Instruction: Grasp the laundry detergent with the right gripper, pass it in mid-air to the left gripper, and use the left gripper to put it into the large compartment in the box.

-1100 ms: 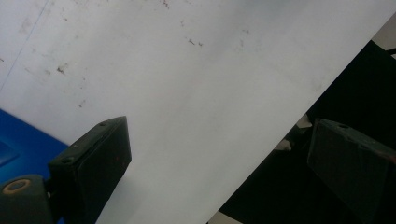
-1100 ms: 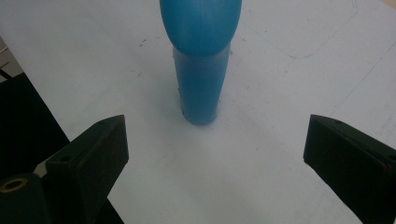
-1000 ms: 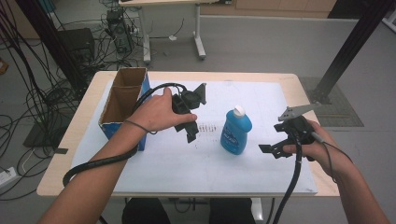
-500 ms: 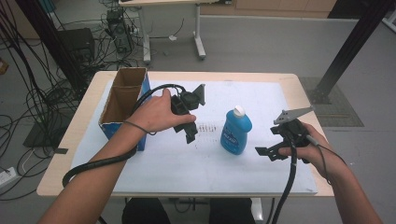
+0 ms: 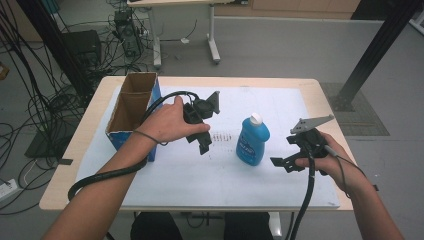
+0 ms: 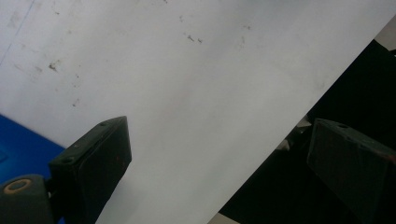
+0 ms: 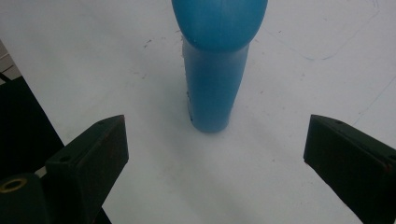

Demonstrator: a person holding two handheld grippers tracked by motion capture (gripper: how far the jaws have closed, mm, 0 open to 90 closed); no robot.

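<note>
— Where was the blue bottle (image 5: pixel 252 140) when you looked?

— Standing upright on the white mat (image 5: pixel 210 175), white cap up. That bottle was my landmark for everything else. The right gripper (image 5: pixel 286 161) hovered just to its right, low over the mat, jaws spread wide and holding nothing. In the right gripper view the bottle (image 7: pixel 215 79) stood dead ahead between the two jaws, though not yet between their tips.

— And the other hand?

— The left gripper (image 5: pixel 202 142) hung to the bottle's left, nearer the cardboard box (image 5: pixel 131 111) than the bottle. Its jaws were parted too, empty; the left gripper view showed bare mat and the table edge between them.

— So what worried you?

— The bottle looked tall and narrow at the base, and rounded. I judged that if the right gripper came in with one jaw ahead of the other, that leading jaw would nudge the bottle and tip it over toward the left gripper. A smooth plastic wall could also squirt out of flat pads if the squeeze landed off-centre.

— Anything else?

— The approach was low. Closing near the foot might let the top swing when lifted. And the cable (image 5: pixel 306 200) trailing from the right gripper lay near that side; I thought a drag on it could pull the aim off.
</note>
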